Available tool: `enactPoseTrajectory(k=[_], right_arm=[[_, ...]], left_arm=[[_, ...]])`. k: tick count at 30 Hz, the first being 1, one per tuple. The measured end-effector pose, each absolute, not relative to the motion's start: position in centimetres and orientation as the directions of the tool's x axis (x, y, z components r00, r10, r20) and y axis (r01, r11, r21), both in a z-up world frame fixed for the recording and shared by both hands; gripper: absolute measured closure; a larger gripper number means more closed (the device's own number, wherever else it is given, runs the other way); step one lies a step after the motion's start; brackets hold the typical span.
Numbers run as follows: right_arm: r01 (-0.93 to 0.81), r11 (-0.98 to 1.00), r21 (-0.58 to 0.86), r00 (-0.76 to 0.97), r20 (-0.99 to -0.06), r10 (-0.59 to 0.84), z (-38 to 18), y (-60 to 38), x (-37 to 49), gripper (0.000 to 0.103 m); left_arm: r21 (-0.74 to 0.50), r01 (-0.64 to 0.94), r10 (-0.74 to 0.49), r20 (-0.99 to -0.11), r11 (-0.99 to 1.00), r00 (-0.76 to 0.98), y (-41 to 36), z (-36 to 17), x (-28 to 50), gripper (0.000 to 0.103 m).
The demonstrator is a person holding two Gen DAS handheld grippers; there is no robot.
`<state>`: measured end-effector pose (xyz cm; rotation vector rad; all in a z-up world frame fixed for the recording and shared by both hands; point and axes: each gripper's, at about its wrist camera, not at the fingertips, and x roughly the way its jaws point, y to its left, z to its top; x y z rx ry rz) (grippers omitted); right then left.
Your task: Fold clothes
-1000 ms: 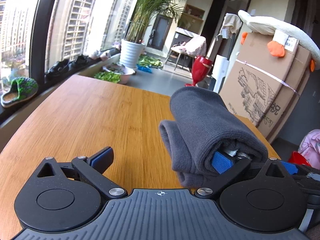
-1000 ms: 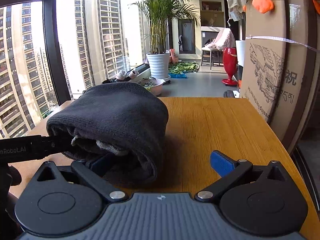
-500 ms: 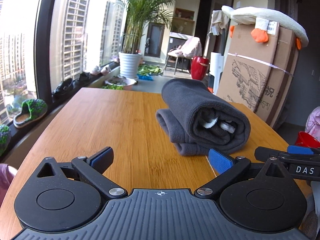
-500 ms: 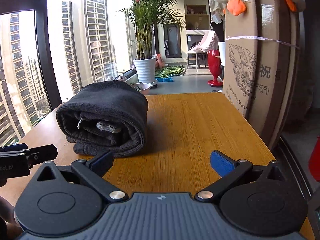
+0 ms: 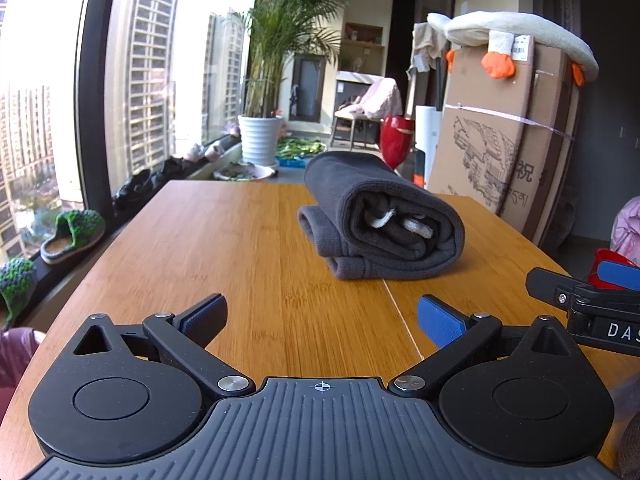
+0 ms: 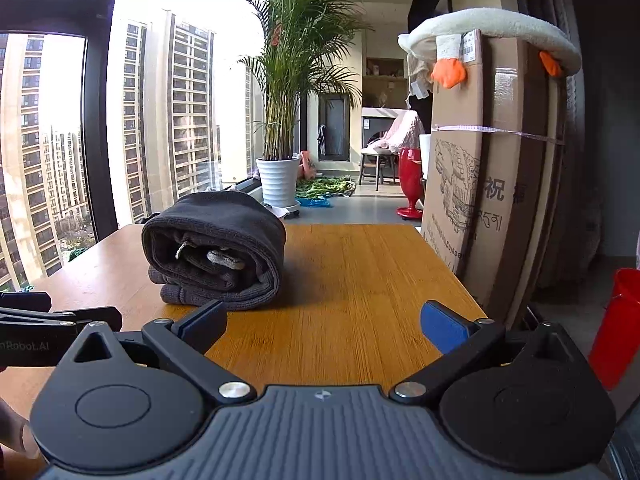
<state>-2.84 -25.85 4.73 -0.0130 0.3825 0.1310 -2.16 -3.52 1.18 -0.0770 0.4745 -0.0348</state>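
While its two blue-padded fingers are standing spread wide with nothing between them, the left gripper point(image 5: 322, 314) is hovering low over the wooden table point(image 5: 224, 240), and only bare wood is showing in the gap. Just to its right, the right gripper point(image 6: 324, 320) is sitting in the same spread-apart pose, likewise gripping nothing. Each tool is showing at the edge of the other's view. Ahead of both, clear of every finger, the dark grey garment point(image 5: 384, 216) is lying on the table as a thick folded roll, its open end facing the cameras and showing layers of cloth and pale drawstring tips tucked inside. From the right wrist view the same roll point(image 6: 216, 252) is sitting to the left of that gripper's fingers, near the window side of the table. Beyond the right edge of the table a tall cardboard box point(image 6: 492, 168) is standing upright, with a long white plush toy point(image 6: 488, 28) draped over its top. Farther off, a palm in a white pot point(image 6: 278, 184) is standing on the floor by the big window, and a red vase point(image 6: 410, 184) is standing near a chair.
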Motion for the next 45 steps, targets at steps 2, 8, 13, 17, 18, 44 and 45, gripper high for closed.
enactPoseTrajectory(k=[2,8,13,17,18,44,45], right_arm=[[-0.13,0.991,0.02,0.91,-0.395,0.128,4.6,-25.9,-2.5,0.0],[-0.136,0.99,0.03,0.892,-0.432,0.136,4.4,-25.9,-2.2,0.0],[-0.156,0.988,-0.021,0.894,-0.427,0.132,4.3,-24.9,-2.6,0.0],[-0.154,0.988,-0.01,0.892,-0.431,0.135,4.3,-25.0,-2.6,0.0],[-0.152,0.988,-0.005,0.892,-0.432,0.135,4.3,-25.1,-2.6,0.0],[-0.146,0.989,0.008,0.899,-0.415,0.136,4.5,-24.9,-3.2,0.0],[-0.146,0.989,0.007,0.899,-0.415,0.136,4.6,-24.9,-3.3,0.0]], left_arm=[[-0.063,0.011,-0.038,-0.458,0.998,0.888,-3.8,1.2,-2.2,0.0],[-0.061,0.007,-0.034,-0.47,0.998,0.882,-3.7,1.1,-2.0,0.0],[-0.072,-0.002,-0.033,-0.48,0.997,0.877,-3.5,0.9,-1.9,0.0],[-0.066,-0.002,-0.029,-0.479,0.998,0.877,-3.6,0.9,-1.9,0.0],[-0.064,-0.002,-0.029,-0.479,0.998,0.877,-3.6,0.9,-2.0,0.0],[-0.062,-0.027,-0.003,-0.435,0.998,0.9,-3.5,1.4,-2.8,0.0],[-0.063,-0.027,-0.004,-0.435,0.998,0.9,-3.5,1.4,-2.8,0.0]])
